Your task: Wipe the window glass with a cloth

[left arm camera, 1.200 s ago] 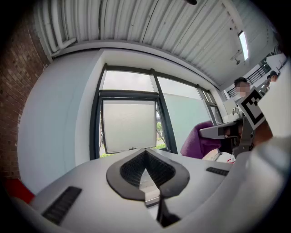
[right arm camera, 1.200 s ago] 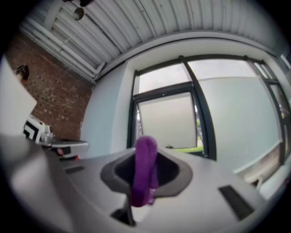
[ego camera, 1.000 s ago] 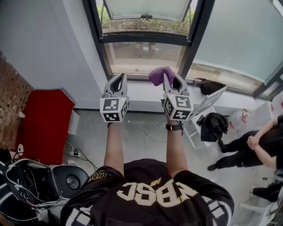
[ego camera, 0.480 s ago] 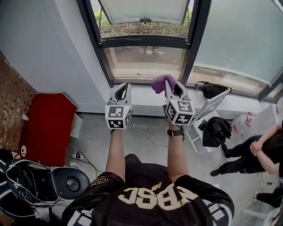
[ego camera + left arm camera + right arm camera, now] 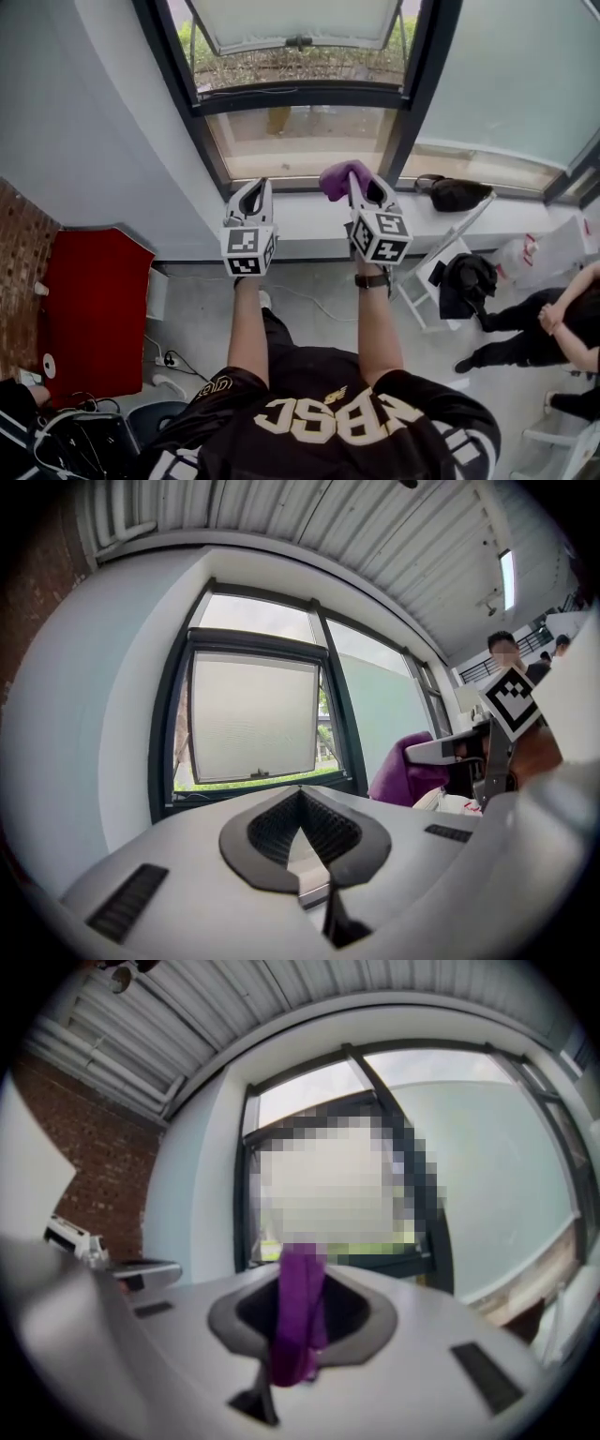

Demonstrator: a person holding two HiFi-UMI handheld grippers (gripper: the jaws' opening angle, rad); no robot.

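Observation:
A purple cloth [image 5: 336,178] is pinched in my right gripper [image 5: 361,180], which is shut on it; the cloth [image 5: 300,1312] sticks up between the jaws. My left gripper [image 5: 253,187] is beside it, shut with nothing in it, its jaws meeting at the tips [image 5: 302,799]. Both are held above the sill, short of the window glass [image 5: 300,141]. Over that pane a frosted sash [image 5: 251,719] is tilted open. The left gripper view also shows the cloth [image 5: 408,771] at the right.
A dark mullion [image 5: 412,103] splits the window from a large frosted pane [image 5: 525,75]. A black bag [image 5: 455,192] lies on the white sill [image 5: 309,214]. A red panel [image 5: 84,309] sits at the left, a folding chair [image 5: 459,277] and a seated person [image 5: 553,319] at the right.
Both grippers and the head view have drawn closer to the window, which now looks larger. The right gripper's hold on the cloth is unchanged; the left stays shut.

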